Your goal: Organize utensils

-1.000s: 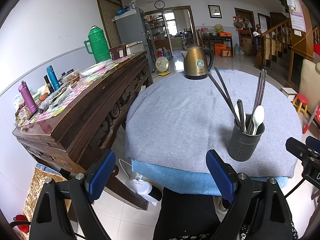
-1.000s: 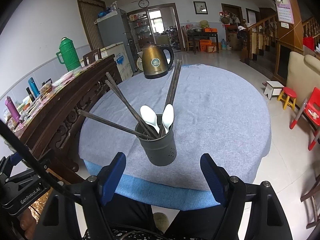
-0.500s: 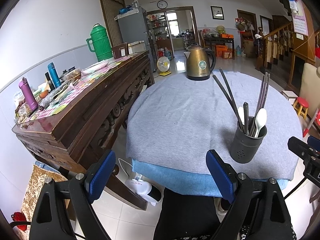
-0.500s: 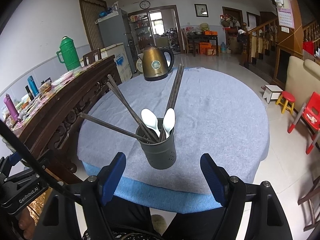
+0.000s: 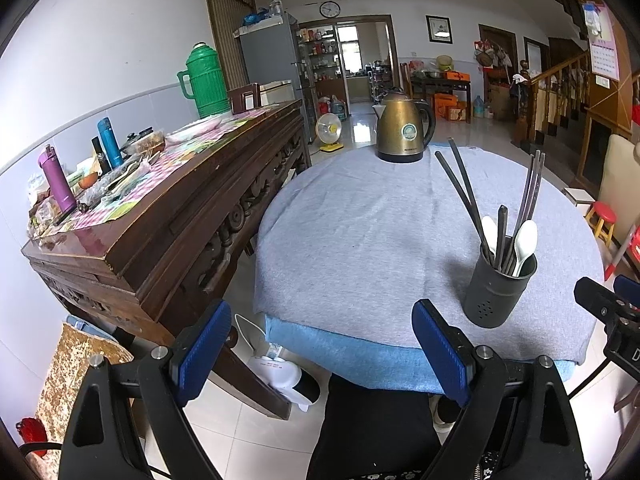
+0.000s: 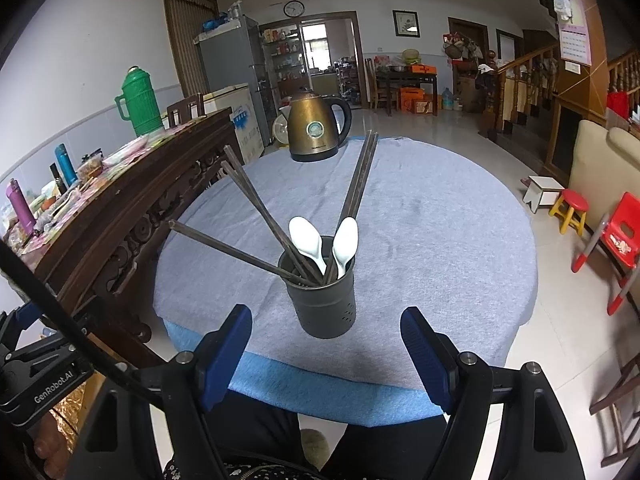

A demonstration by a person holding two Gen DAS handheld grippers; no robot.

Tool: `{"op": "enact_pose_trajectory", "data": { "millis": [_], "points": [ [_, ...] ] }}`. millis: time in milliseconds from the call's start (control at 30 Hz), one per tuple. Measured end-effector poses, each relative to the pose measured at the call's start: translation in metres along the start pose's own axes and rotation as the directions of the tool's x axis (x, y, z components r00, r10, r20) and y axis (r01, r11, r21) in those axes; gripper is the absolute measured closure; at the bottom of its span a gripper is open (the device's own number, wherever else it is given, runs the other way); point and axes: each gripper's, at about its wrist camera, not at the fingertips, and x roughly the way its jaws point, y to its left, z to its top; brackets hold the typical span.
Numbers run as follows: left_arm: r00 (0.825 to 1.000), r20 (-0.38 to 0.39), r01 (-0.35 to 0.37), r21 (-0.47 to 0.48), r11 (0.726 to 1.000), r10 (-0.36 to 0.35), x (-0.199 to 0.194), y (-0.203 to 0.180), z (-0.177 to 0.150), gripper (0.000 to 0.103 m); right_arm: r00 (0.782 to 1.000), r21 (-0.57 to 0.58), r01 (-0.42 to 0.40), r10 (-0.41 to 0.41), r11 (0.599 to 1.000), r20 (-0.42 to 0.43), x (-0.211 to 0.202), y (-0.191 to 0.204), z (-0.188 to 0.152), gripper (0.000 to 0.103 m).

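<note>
Fingers of the left gripper (image 5: 322,354) are spread wide with nothing between them, and they hang in front of the table's near edge. Fingers of the right gripper (image 6: 326,354) are spread wide too, and they pinch nothing.

Both grippers are cut off at the bottom of their views. Only a bit of the person's hand (image 6: 44,446) shows, low in the right wrist view's corner. How many chopsticks (image 6: 260,204) there are is hard to count, because they cross inside the cup.

Since a second ago almost nothing differs. The grippers sit in the same spots and the cup has not moved.

The dark utensil cup (image 6: 324,300) stands on the gray cloth (image 6: 420,240), close to the near edge. It is just past the right gripper and apart from it. Two white spoons (image 6: 308,242) and the chopsticks stick out of the cup. Behind the cup, at the far edge, stands a gold kettle (image 6: 316,128). Left of the cup is a long brown sideboard (image 5: 192,200) with a green flask (image 5: 206,80) on it.
</note>
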Motion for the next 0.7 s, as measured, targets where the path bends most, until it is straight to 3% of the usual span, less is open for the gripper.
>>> {"op": "enact_pose_trajectory", "data": {
  "millis": [700],
  "points": [
    [1.000, 0.001, 0.002, -0.008, 1.000, -0.002, 0.0004, 0.0062, -0.0034, 0.011, 1.000, -0.015, 0.013, -0.013, 1.000, 0.016, -0.0002, 0.0091, 0.0018, 0.023]
  ]
}}
